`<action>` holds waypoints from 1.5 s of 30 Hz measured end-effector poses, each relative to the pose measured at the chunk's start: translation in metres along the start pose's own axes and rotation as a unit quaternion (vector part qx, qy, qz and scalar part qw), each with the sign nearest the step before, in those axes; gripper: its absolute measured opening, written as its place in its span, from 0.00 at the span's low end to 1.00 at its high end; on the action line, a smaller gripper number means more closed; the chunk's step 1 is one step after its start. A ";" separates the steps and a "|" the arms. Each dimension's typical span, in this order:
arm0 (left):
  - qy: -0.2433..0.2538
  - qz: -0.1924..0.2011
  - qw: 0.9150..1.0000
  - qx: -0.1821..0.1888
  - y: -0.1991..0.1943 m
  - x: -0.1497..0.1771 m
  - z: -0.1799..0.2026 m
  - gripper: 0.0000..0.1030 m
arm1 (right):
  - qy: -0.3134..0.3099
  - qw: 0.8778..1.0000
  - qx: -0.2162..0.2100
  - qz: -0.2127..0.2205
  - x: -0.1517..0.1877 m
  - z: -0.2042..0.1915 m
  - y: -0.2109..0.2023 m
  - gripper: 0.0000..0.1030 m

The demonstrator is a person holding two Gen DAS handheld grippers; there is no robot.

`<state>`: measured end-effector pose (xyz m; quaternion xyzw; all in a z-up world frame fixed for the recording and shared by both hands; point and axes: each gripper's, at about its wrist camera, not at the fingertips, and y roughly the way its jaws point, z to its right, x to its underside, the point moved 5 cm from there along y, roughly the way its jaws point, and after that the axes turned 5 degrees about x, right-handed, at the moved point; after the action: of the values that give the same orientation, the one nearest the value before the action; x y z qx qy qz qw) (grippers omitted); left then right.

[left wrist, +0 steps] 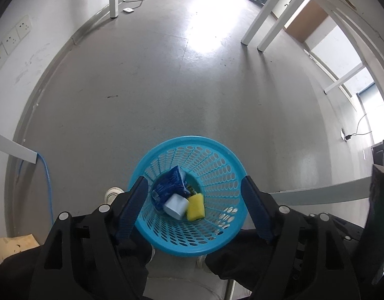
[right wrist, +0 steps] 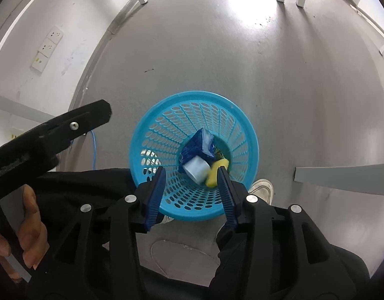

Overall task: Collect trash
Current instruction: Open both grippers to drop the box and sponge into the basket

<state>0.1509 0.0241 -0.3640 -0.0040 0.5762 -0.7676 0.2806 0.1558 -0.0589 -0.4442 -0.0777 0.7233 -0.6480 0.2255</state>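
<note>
Nearest the lens in both wrist views are the black gripper bodies themselves, with the person's dark trousers and a white shoe point(right wrist: 262, 190) just beyond them. The left gripper point(left wrist: 193, 207) stands wide open, its blue pads spread to either side of the basket's mouth with nothing between them; the right gripper point(right wrist: 192, 187) is partly open, jaws apart and also empty, no pad pressing on anything. Both point steeply down at the grey floor point(left wrist: 182, 95), the largest thing in view, which looks bare of loose litter as far as these views reach. On it, directly below and slightly ahead of both sets of fingers, stands the blue perforated basket point(left wrist: 217, 150), upright with its open mouth facing the cameras. At its bottom lie three pieces, touching one another: a crumpled blue wrapper point(left wrist: 169, 187) toward the far side, a pale cylinder point(left wrist: 176, 206) like a small roll leaning against it, and a yellow sponge point(left wrist: 195, 207) just beside the roll on the right. In the right wrist view the sponge point(right wrist: 213, 175) sits just past the right-hand pad, so that gripper hangs closest over it. The trash sits well down inside, far below the fingertips, so I judge the drop done; any next move turns away from the basket.
</note>
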 end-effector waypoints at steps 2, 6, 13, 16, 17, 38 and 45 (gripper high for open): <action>-0.002 0.002 1.000 -0.006 -0.002 0.000 -0.002 0.73 | -0.002 1.000 0.002 0.006 0.002 -0.001 -0.005 0.40; -0.012 0.011 1.000 -0.024 -0.013 0.004 -0.012 0.73 | 0.005 1.000 -0.001 0.018 0.006 0.002 -0.017 0.43; -0.019 0.030 0.998 -0.044 -0.039 0.015 -0.019 0.74 | 0.002 0.999 -0.002 0.040 0.022 -0.002 -0.046 0.51; -0.015 0.042 0.998 -0.053 -0.051 0.021 -0.020 0.80 | -0.008 0.999 0.002 0.051 0.033 -0.008 -0.061 0.53; -0.012 0.044 0.997 -0.057 -0.055 0.023 -0.020 0.80 | -0.010 0.999 0.000 0.053 0.037 -0.009 -0.065 0.54; 0.038 0.101 0.993 -0.052 -0.124 0.073 -0.005 0.93 | -0.024 0.989 0.003 0.144 0.087 -0.016 -0.167 0.76; 0.067 0.107 0.991 -0.037 -0.177 0.089 0.004 0.94 | -0.053 0.983 -0.025 0.175 0.101 -0.026 -0.209 0.88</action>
<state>0.0013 0.0130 -0.2337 0.0991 0.6186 -0.7101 0.3214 0.0174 -0.1072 -0.2625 0.0108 0.7289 -0.5750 0.3713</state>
